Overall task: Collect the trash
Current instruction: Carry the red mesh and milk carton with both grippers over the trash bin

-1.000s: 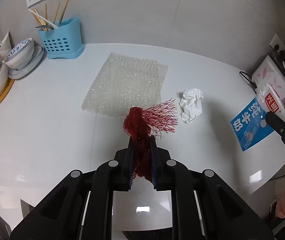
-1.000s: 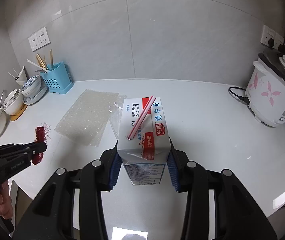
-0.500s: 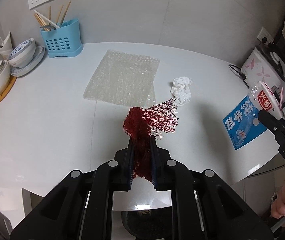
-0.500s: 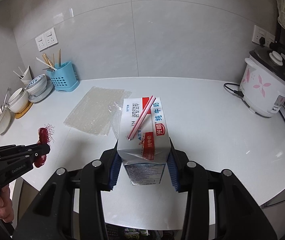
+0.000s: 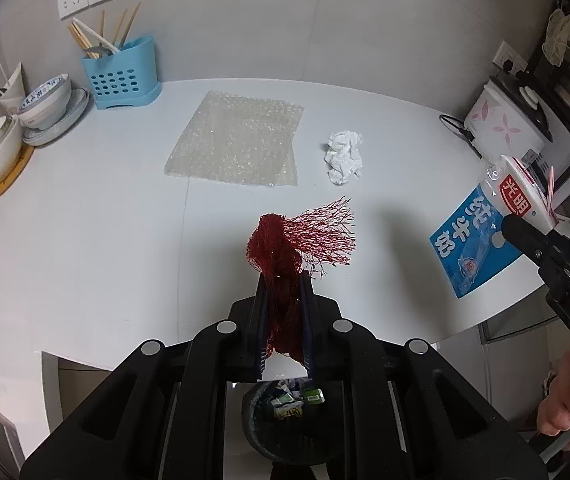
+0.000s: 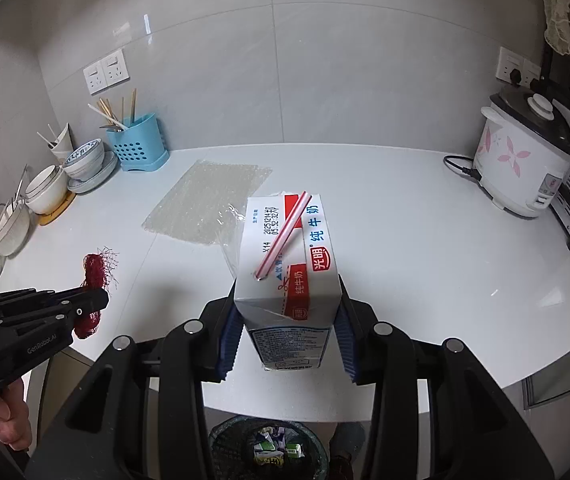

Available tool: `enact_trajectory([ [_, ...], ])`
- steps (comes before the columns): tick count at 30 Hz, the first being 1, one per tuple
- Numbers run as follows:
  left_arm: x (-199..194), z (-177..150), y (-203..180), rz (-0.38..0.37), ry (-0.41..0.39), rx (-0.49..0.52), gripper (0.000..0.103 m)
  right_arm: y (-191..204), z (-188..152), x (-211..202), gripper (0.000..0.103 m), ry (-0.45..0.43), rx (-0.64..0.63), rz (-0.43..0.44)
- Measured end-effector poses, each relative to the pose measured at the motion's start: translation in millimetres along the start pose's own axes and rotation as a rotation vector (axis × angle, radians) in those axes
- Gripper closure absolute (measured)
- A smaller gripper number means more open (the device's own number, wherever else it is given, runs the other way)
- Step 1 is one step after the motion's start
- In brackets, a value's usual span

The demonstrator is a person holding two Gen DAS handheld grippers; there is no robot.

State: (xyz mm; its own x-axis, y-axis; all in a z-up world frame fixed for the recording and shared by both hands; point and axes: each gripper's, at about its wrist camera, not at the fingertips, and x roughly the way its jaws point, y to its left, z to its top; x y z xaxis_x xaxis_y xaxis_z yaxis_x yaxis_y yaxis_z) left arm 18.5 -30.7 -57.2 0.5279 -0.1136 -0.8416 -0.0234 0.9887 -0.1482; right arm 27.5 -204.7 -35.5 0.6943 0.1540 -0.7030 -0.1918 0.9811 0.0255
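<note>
Trash is in both tools: the left tool is clenched on a bunched red plastic mesh net, whose loose end fans out to the right above the fingertips, and the right tool grips a white and blue milk carton by its two sides. A red-and-white striped drinking straw pokes from the hole in the carton's top (it lies slanted across the printed face). A bit of clear wrapper clings to the carton's left side.

Below both tools, off the near edge of the white table, stands a dark round mesh waste bin with small cartons already inside. In the left wrist view the bin shows between the tool's arms, directly under the net's hanging end.

On the table lie a flat sheet of clear bubble wrap and, just to its right and apart from it, a crumpled white paper tissue. Further back against the tiled wall are a light-blue perforated utensil holder with chopsticks, and stacked bowls and plates to its left. At the far right sits a white rice cooker with pink flowers, plugged in by a black cord.

A hand holds the left tool's handle at the edge of the right wrist view.
</note>
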Motion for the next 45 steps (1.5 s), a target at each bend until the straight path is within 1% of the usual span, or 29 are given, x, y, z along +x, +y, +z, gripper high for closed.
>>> enact_trajectory([
  [10, -7.6, -35.9, -6.6, -0.025, 0.027, 0.027, 0.09, 8.9, -29.5, -13.5, 0.064, 0.025, -0.006, 0.016],
  [14, -18.4, -50.2, -9.8, -0.049, 0.025, 0.031, 0.09, 11.7, -39.7, -23.9, 0.064, 0.03, -0.002, 0.02],
  [22, -35.3, -74.5, -4.9, -0.063, 0.024, 0.028, 0.09, 17.5, -58.7, -43.7, 0.064, 0.03, -0.038, 0.026],
  [27, -36.5, -90.3, -1.7, -0.048, 0.033, 0.026, 0.09, 22.4, -74.7, -49.7, 0.064, 0.044, -0.055, 0.042],
  [36, -38.4, -126.6, 0.8, -0.066, 0.04, 0.027, 0.09, 32.0, -107.5, -51.1, 0.064, 0.087, -0.074, 0.068],
  [41, -28.1, -146.8, 2.7, -0.07, 0.079, 0.029, 0.09, 34.6, -125.4, -50.9, 0.064, 0.111, -0.085, 0.085],
  [45, -15.2, -161.4, 3.7, -0.066, 0.104, 0.032, 0.09, 37.9, -141.0, -40.3, 0.064, 0.142, -0.091, 0.091],
])
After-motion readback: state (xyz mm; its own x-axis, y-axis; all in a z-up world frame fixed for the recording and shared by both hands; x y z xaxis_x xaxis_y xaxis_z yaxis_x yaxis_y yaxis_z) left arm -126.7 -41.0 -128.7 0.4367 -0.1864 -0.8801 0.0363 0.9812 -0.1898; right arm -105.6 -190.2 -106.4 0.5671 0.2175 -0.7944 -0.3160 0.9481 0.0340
